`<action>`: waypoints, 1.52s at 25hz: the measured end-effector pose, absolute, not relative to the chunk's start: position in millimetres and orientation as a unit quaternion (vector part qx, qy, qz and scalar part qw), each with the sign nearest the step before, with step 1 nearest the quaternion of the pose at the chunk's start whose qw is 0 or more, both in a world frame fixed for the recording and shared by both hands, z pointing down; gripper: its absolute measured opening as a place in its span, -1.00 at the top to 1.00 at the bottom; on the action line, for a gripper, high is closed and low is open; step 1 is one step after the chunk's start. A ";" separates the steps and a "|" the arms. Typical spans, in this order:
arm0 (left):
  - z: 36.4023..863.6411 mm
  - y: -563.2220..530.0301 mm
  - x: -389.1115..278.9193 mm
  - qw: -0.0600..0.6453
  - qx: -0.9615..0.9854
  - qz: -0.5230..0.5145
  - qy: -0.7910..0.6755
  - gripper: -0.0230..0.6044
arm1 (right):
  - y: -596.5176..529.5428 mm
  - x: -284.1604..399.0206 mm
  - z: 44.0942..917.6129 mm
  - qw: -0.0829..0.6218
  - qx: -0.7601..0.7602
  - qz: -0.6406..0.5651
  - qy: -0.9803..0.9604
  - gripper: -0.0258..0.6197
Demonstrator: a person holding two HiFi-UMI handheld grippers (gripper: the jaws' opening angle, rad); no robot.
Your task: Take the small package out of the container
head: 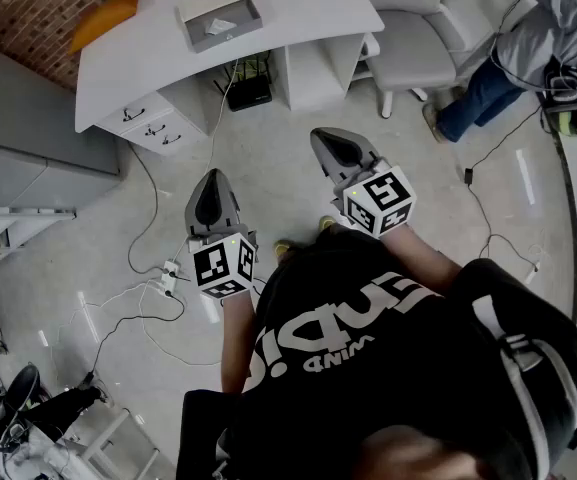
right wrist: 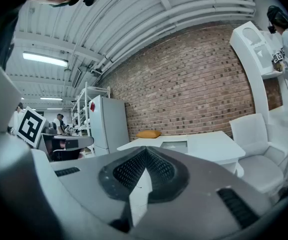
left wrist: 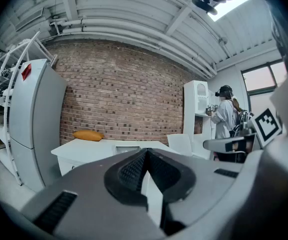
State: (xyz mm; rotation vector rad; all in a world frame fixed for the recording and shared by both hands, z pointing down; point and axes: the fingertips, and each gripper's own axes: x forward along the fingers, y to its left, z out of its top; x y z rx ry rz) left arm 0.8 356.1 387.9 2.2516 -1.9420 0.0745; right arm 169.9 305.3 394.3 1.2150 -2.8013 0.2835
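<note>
The left gripper [head: 213, 190] and the right gripper [head: 340, 148] are held out side by side, nearly level, each clenched on nothing. The small package [head: 220, 26] is seen inside the container [head: 254, 10] on the white desk [head: 308, 3], well apart from both.

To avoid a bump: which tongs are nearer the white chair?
Right. The right tongs lie below-left of the white chair in the head view; the left tongs lie farther left and lower.
</note>
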 end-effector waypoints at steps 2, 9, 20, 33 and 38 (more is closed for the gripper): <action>388.0 356.2 2.0 0.084 0.755 0.026 -0.649 0.91 | 305.5 169.1 395.1 0.038 0.395 0.092 -0.913 0.92; 395.0 355.8 -6.3 0.091 0.753 0.031 -0.651 0.91 | 306.5 162.8 397.4 0.041 0.397 0.091 -0.912 0.92; 408.2 359.8 -28.3 0.096 0.769 0.028 -0.631 0.91 | 318.4 149.1 414.1 0.033 0.424 0.105 -0.899 0.92; 412.8 338.7 -48.0 0.099 0.782 0.033 -0.615 0.91 | 305.6 134.8 422.5 0.029 0.452 0.117 -0.884 0.92; 413.7 323.8 -49.6 0.097 0.783 0.035 -0.613 0.91 | 289.6 132.0 424.2 0.027 0.454 0.119 -0.883 0.92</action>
